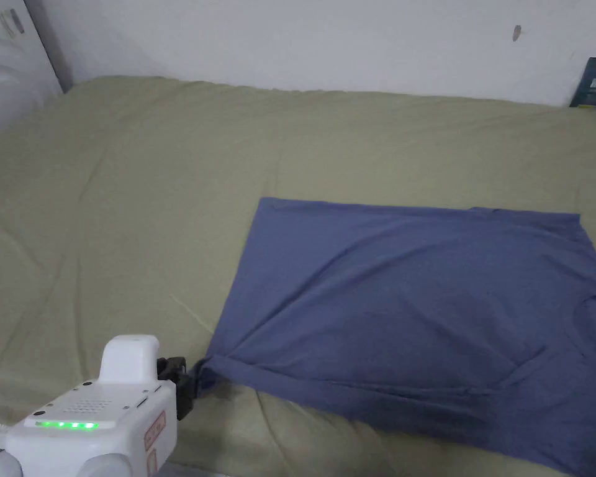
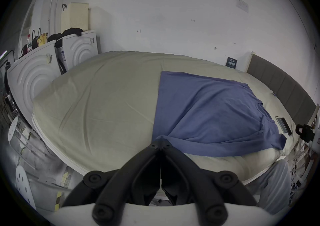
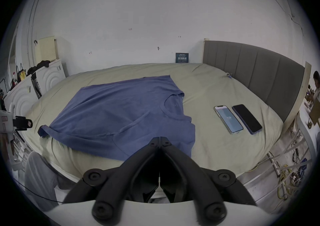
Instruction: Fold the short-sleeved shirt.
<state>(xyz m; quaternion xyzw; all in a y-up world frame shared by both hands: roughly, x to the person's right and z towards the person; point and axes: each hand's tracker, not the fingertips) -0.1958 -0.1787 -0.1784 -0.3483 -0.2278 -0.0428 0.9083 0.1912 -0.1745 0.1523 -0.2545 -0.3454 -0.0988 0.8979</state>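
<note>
One blue short-sleeved cotton shirt (image 1: 415, 298) lies flat on the olive-green bed sheet (image 1: 135, 205), toward the near edge of the bed. In head view its long axis runs left-right: straight hem at the left, round collar at the right. One side already looks folded in, so the outline is approx. a rectangle w/ the near edge rumpled.

Left gripper (image 1: 188, 382), black jaws on a white body, sits at the near-left hem corner; in left gripper view (image 2: 161, 145) its jaws are closed together, the bunched blue corner right at the tips. Can't tell if cloth is actually pinched between them.

Right gripper (image 3: 160, 140): jaws closed, tips over the shirt's near edge by the sleeve; grip on fabric not clear.

Two phones on the sheet right of the collar, side by side: one w/ lit screen (image 3: 228, 119), one dark (image 3: 246, 119).
</note>
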